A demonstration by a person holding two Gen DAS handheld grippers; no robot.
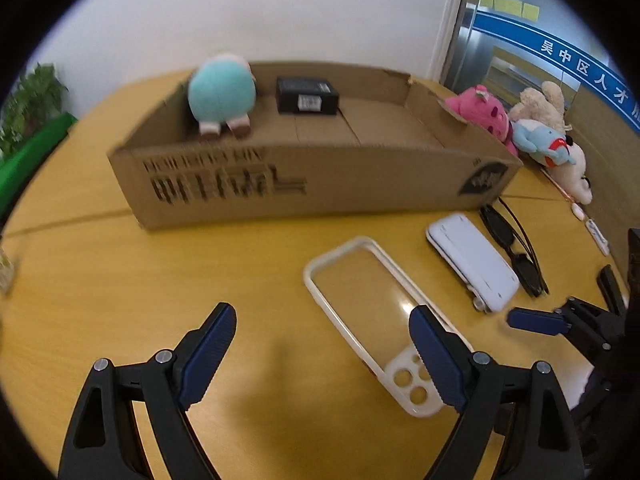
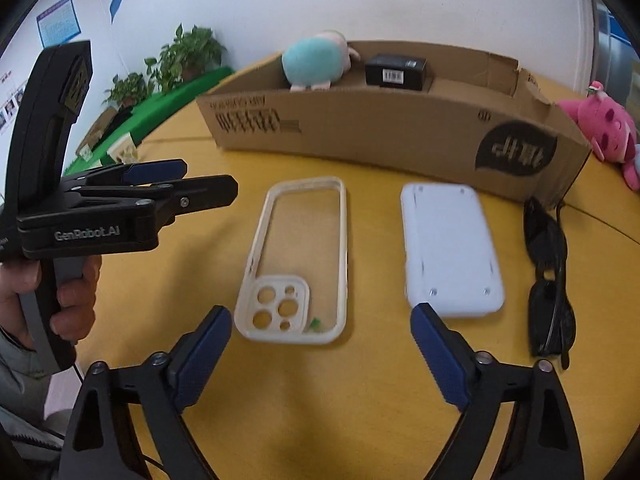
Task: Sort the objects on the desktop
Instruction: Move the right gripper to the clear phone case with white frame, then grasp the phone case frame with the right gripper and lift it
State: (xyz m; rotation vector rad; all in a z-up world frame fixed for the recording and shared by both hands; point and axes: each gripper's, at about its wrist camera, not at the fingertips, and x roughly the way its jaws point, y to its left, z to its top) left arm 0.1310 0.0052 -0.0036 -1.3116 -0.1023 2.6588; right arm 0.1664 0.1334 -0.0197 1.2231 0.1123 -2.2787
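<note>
Near the bench's front edge, the clear phone case is lying straight ahead of the right tool, long axis running toward the cardboard box. Right tool spread, empty; left tool spread too, sitting farther left.

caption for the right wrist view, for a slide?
Open right gripper hovers over the clear phone case, white device and sunglasses before the cardboard box.

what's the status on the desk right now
Left gripper open, empty. Right gripper open, empty. Phone case, white box, sunglasses lie before the cardboard box. Nothing in the way.
</note>
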